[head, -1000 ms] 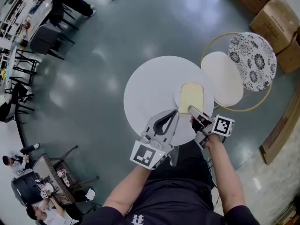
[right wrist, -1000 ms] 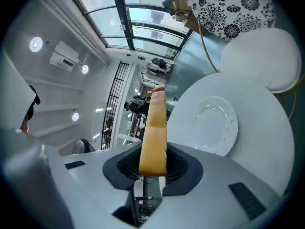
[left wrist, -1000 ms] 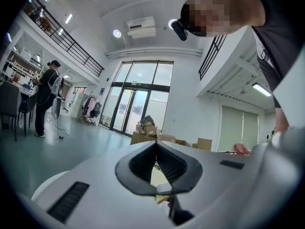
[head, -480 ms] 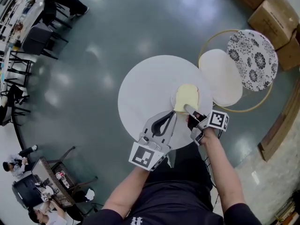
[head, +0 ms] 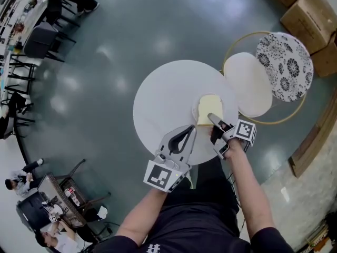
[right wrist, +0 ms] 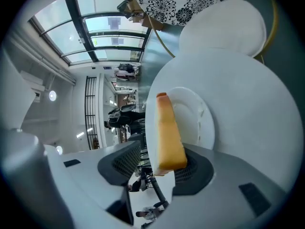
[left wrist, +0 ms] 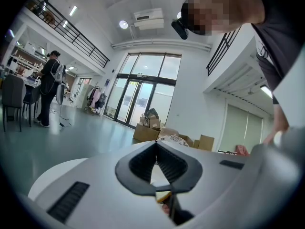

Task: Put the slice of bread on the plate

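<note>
A slice of yellow bread (head: 209,109) lies over the small white plate (head: 196,111) on the round white table (head: 163,96). My right gripper (head: 212,124) is at the slice's near edge. In the right gripper view the bread (right wrist: 167,137) stands on edge between the jaws of the right gripper (right wrist: 159,163), in front of the plate (right wrist: 198,118). The jaws are opening: the slice leans on one pad and the other stands apart from it. My left gripper (head: 190,127) rests shut and empty over the table's near side, to the left of the plate; its tips meet in the left gripper (left wrist: 156,143) view.
A second white round top (head: 247,86) and a black-and-white patterned one (head: 284,67) stand inside a gold ring at the right. Cardboard boxes (head: 310,15) lie at the far right. Chairs (head: 47,41) and seated people (head: 31,167) are at the left.
The right gripper has rolled and sunk with the bread, bringing the slice down onto the plate. The left gripper has hardly moved.
</note>
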